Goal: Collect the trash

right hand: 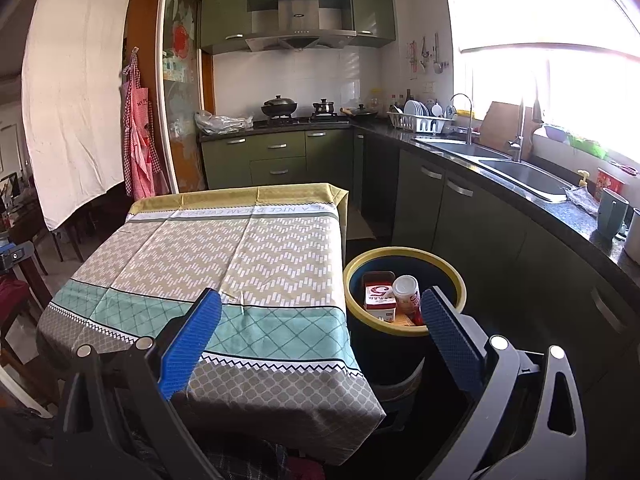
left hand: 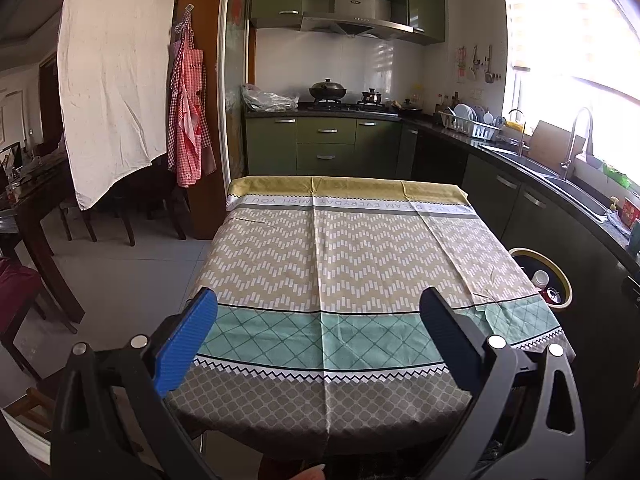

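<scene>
A dark bin with a yellow rim (right hand: 404, 258) stands on the floor at the table's right side; in the left wrist view only part of the bin (left hand: 558, 266) shows past the table edge. Inside it lie a red and white carton (right hand: 378, 298) and a white-capped bottle (right hand: 406, 292). My left gripper (left hand: 320, 316) hangs open above the near part of the patterned tablecloth (left hand: 332, 264), with nothing between its blue pads. My right gripper (right hand: 322, 312) is open too, over the table's near right corner (right hand: 340, 344), its right finger (right hand: 452, 340) in front of the bin.
A dark counter with a double sink (right hand: 516, 174), a dish rack (right hand: 418, 120) and mugs (right hand: 610, 212) runs along the right. Green cabinets and a stove with pots (left hand: 328, 90) stand at the back. Left of the table are wooden chairs (left hand: 120, 216) and a dark dining table (left hand: 28, 196).
</scene>
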`<state>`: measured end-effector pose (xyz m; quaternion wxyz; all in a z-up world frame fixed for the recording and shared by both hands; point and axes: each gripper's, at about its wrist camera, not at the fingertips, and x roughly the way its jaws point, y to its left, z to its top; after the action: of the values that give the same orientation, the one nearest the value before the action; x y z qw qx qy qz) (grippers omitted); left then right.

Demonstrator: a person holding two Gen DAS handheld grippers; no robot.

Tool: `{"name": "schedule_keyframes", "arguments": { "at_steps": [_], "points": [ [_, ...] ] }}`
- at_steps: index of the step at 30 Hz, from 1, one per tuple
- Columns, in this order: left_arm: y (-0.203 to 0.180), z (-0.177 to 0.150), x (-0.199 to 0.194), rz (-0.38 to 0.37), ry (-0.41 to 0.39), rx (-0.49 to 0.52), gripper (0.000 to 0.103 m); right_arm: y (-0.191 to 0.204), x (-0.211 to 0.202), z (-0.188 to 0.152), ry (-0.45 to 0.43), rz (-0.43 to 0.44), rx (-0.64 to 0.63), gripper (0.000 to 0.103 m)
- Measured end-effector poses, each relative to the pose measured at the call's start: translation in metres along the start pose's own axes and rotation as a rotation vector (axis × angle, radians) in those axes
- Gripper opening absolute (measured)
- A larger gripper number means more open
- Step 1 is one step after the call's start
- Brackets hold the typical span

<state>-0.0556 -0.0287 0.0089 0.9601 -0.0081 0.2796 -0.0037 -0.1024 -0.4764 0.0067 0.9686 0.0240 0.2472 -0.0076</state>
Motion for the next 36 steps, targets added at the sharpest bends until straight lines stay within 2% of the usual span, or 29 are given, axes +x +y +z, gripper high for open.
{"name": "schedule_keyframes", "arguments": {
  "at_steps": [12,36],
  "points": [
    [-0.0019,-0.0019,0.0006,0.012,0.0,0.015,0.096,0.0041,0.0039,-0.001,0.0,0.011,-0.004,0.098],
    [-0.0025,-0.0005,0.0045,-0.008,0.008,0.041,0.096,0.0033,0.007,-0.0038,0.007,0.01,0.003,0.098]
  ]
}}
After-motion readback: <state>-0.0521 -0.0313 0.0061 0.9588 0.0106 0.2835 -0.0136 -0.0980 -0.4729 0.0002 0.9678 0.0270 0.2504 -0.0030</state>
